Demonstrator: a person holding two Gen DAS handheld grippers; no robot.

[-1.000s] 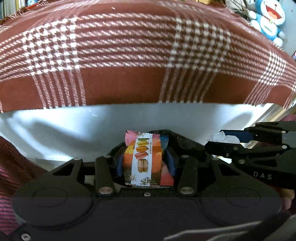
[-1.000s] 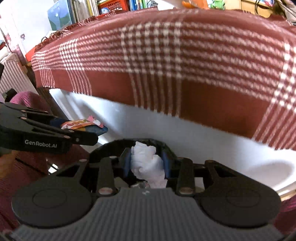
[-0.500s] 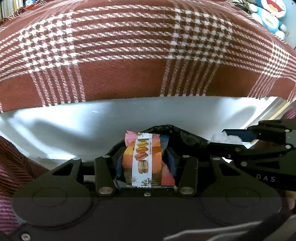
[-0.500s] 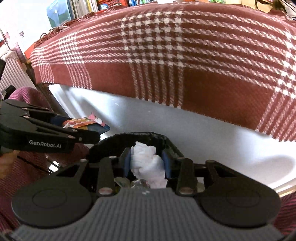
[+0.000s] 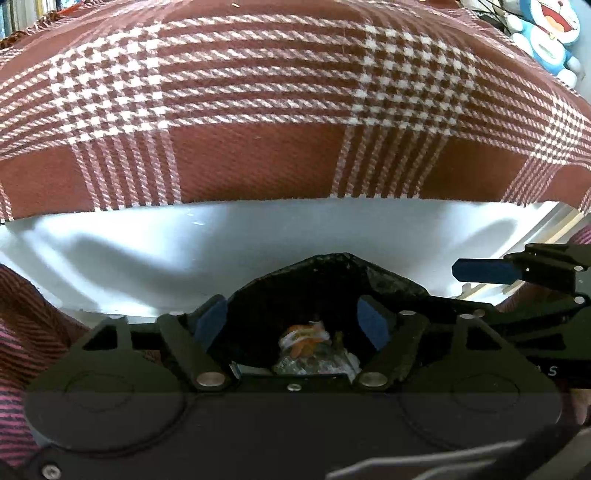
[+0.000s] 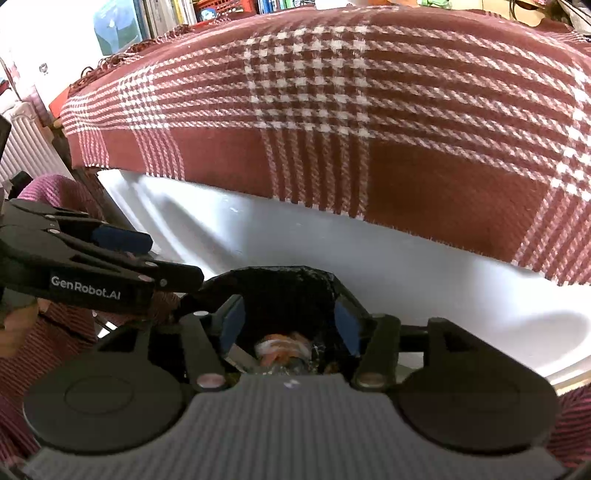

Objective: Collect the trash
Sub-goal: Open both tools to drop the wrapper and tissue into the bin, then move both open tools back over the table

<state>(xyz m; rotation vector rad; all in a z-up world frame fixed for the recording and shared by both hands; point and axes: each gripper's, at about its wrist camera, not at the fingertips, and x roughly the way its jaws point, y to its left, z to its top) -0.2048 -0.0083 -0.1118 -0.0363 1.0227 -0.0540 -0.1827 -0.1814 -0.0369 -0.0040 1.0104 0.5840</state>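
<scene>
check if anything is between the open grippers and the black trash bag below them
Nothing visible is. Both the left gripper and the right gripper hang open right over the mouth of the black trash bag, and the wrapper lies inside it already, with only open space above the bag's opening.

Plaid cloth over white table; bookshelf, radiator behind.

Two wrist cameras, both close above a black bin bag

Each faces 12 o'clock toward the checked cloth; both share bag and cloth, each seeing the other tongs at 3 or 9 o'clock.
</scene>
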